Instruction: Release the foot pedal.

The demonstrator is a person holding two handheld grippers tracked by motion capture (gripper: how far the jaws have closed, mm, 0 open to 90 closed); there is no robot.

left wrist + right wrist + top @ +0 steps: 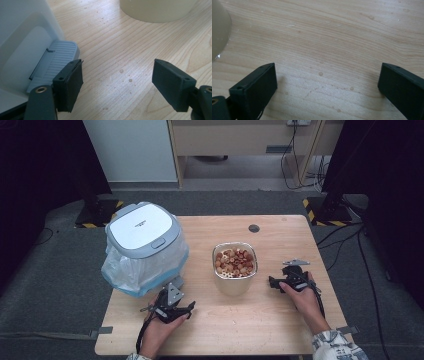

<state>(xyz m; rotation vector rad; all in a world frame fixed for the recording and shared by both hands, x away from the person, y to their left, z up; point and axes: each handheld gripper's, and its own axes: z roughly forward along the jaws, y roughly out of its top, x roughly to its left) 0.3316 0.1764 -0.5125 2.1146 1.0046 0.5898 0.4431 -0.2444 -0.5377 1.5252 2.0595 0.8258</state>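
A cream bowl [234, 279] heaped with brown and pale nuts [234, 261] stands mid-table. To its left sits a white pedal bin [142, 237] with a grey lid and a plastic liner. My left gripper [172, 306] rests low on the table just in front of the bin; its jaws stand wide apart over bare wood [117, 82], with the bin's grey pedal [53, 62] beside the left jaw. My right gripper [286, 279] lies to the right of the bowl, jaws spread over bare wood [324, 77] and nothing between them; the bowl's wall [219, 30] is at its left.
The wooden table [280, 320] has a round cable hole [254, 228] at the back. Dark stands with striped bases [325, 212] flank the far corners, cables trail on the grey floor, and a wooden desk stands behind.
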